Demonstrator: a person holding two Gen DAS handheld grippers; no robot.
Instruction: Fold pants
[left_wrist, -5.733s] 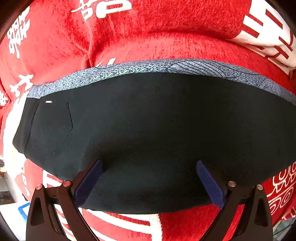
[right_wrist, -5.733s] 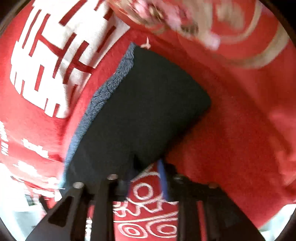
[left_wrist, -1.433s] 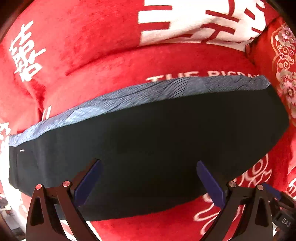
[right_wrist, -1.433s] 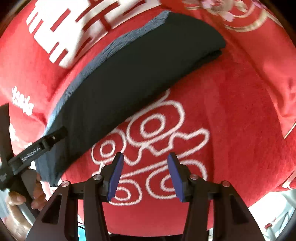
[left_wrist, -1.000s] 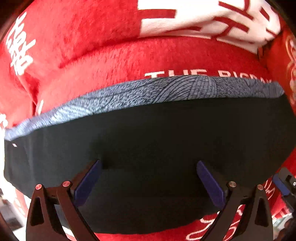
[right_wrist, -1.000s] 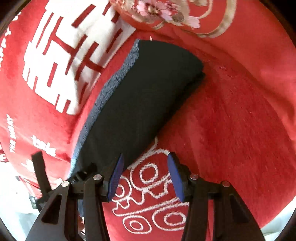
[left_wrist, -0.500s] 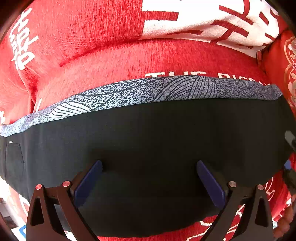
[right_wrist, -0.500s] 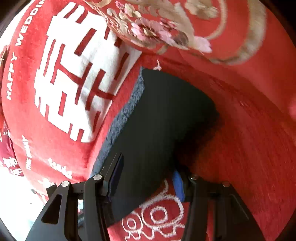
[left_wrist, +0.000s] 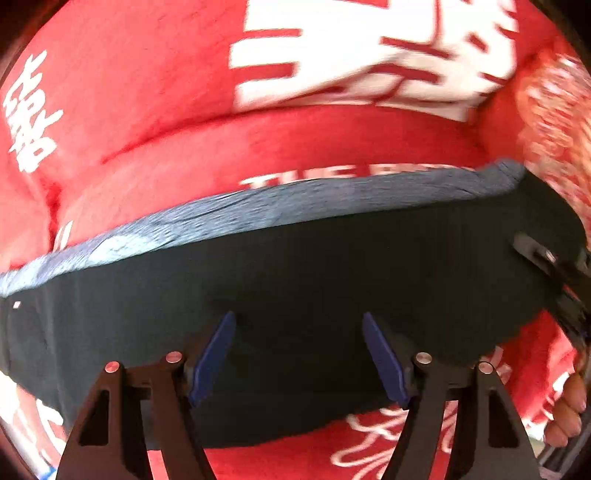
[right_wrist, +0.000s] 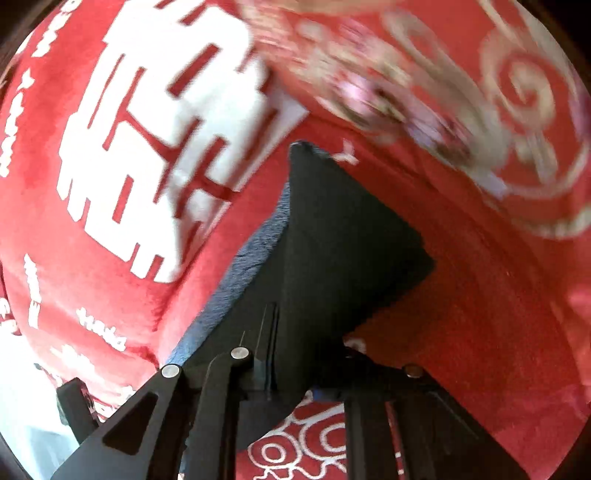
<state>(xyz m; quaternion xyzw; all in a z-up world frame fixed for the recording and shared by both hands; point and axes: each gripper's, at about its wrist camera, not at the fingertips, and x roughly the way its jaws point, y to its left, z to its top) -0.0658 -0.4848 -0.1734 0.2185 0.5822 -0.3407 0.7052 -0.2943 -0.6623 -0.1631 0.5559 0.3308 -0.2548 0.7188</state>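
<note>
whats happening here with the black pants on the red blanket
A person is folding black pants on a red blanket, a handheld gripper in each hand. The right gripper is shut on the pants' end, lifting it. The left gripper hangs open over the middle of the pants, gripping nothing.

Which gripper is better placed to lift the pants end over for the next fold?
Right. The right gripper is shut on the pants at one end; the left gripper is open above the middle.

White "THE" on red blanket (left_wrist: 332, 147), other lettering blurred
</note>
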